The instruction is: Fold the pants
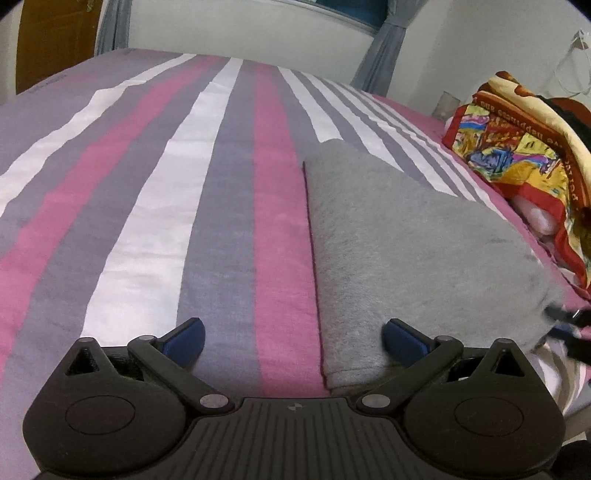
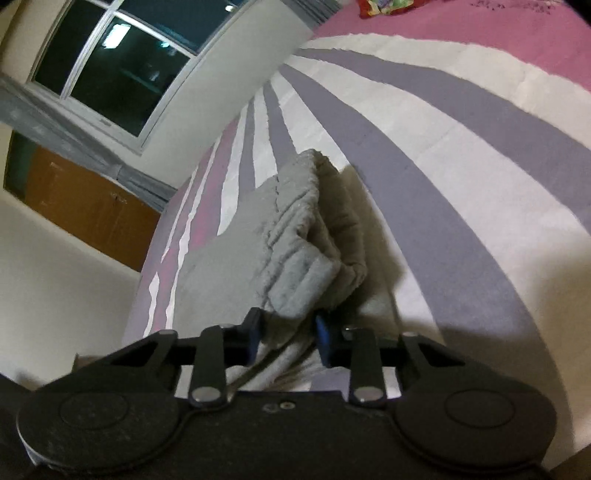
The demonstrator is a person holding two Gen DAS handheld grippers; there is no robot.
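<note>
The grey fleece pants (image 1: 399,236) lie folded in a long strip on the striped bedsheet (image 1: 155,192), right of centre in the left wrist view. My left gripper (image 1: 291,338) is open and empty, hovering low over the sheet at the pants' near left edge. Its right fingertip (image 1: 400,338) is over the grey cloth. In the right wrist view my right gripper (image 2: 286,332) is shut on a bunched end of the pants (image 2: 295,236), lifting it off the sheet (image 2: 461,192). It shows at the right edge of the left wrist view (image 1: 569,325).
A colourful folded blanket (image 1: 517,147) lies at the bed's right side and shows at the top of the right wrist view (image 2: 388,5). A white wall, a window (image 2: 110,66) and a wooden door (image 2: 85,206) lie beyond the bed.
</note>
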